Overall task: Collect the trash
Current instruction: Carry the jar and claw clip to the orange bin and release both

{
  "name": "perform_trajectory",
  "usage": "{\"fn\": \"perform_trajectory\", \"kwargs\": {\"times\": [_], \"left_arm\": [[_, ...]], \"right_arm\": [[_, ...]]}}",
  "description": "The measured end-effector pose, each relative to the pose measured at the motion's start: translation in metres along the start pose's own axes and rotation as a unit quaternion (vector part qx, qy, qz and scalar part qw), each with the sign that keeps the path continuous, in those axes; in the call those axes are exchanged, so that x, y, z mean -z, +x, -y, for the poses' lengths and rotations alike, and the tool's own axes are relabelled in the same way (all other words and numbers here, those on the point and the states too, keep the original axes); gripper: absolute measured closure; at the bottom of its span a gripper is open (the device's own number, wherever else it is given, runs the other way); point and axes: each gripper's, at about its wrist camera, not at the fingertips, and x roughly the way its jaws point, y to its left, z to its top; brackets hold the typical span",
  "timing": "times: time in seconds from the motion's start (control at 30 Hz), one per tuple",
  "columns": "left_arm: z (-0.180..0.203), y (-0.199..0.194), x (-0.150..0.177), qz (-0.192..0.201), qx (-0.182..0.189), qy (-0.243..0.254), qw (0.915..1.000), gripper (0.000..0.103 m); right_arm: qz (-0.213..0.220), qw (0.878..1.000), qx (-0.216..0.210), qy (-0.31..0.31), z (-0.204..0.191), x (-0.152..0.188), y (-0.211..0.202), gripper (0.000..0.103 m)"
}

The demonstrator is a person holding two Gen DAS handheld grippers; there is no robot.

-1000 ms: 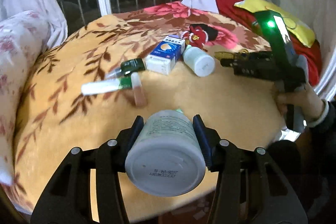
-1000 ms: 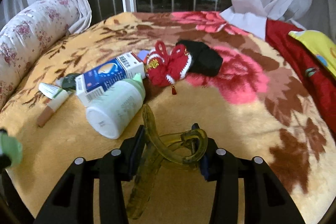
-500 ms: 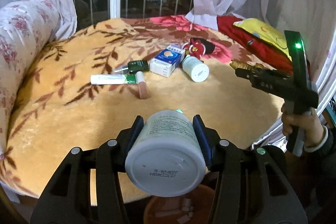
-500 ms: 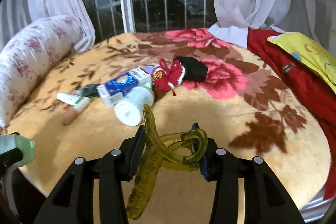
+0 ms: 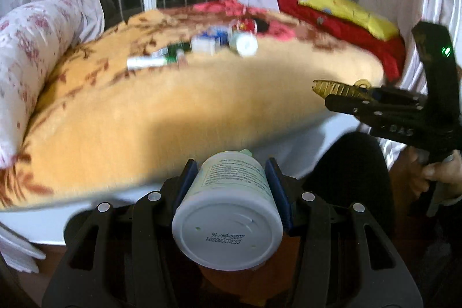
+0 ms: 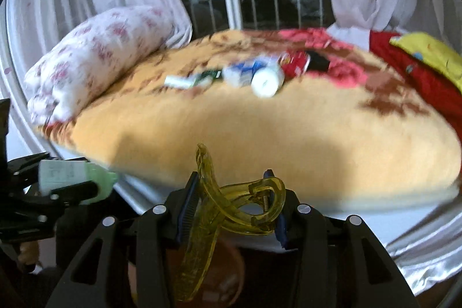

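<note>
My left gripper (image 5: 229, 181) is shut on a white plastic bottle (image 5: 228, 218), its flat base turned toward the camera. My right gripper (image 6: 234, 195) is shut on a yellow translucent hair claw clip (image 6: 231, 210). Both are held off the near edge of the bed, above a brown bin (image 6: 225, 279) that shows only partly under the fingers. The right gripper (image 5: 340, 98) with the clip also appears at the right of the left wrist view. Left on the orange blanket (image 5: 173, 111) are a white bottle (image 5: 244, 44), a blue-white box (image 5: 209, 41) and a white tube (image 5: 144, 62).
A floral bolster pillow (image 6: 95, 54) lies at the left of the bed. Red cloth and a yellow cushion (image 6: 427, 54) sit at the right. A red and black knitted item (image 6: 306, 61) lies beside the box. Curtains and a barred window stand behind. A hand (image 5: 439, 172) holds the right gripper's handle.
Both grippers have drawn back from the bed, past its near edge, each keeping its object. The blanket and leftover items now look farther away, and the bin appears beneath.
</note>
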Motion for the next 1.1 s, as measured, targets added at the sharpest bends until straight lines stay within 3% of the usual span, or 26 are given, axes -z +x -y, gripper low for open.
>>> {"fn": "perform_trajectory", "kwargs": {"times": [0.37, 0.7, 0.77, 0.8, 0.9, 1.1], "left_arm": [[-0.005, 0.054, 0.058, -0.105, 0.025, -0.033, 0.9936, 0.055], [-0.007, 0.078, 0.075, -0.153, 0.031, -0.044, 0.9868, 0.055], [-0.009, 0.085, 0.076, -0.169, 0.026, -0.045, 0.9842, 0.049], [-0.010, 0.086, 0.077, -0.171, 0.023, -0.046, 0.9840, 0.040], [-0.010, 0.082, 0.077, -0.164, 0.023, -0.046, 0.9851, 0.033], [-0.013, 0.079, 0.078, -0.158, 0.025, -0.051, 0.9858, 0.032]], "right_arm": [[-0.122, 0.992, -0.007, 0.020, -0.025, 0.075, 0.049, 0.059], [-0.186, 0.982, -0.015, 0.015, -0.032, 0.087, 0.083, 0.058], [-0.203, 0.979, -0.017, 0.015, -0.030, 0.090, 0.092, 0.055], [-0.211, 0.977, -0.015, 0.016, -0.030, 0.091, 0.096, 0.052], [-0.214, 0.977, -0.015, 0.024, -0.026, 0.092, 0.098, 0.049], [-0.193, 0.981, -0.009, 0.030, -0.024, 0.087, 0.085, 0.047]]}}
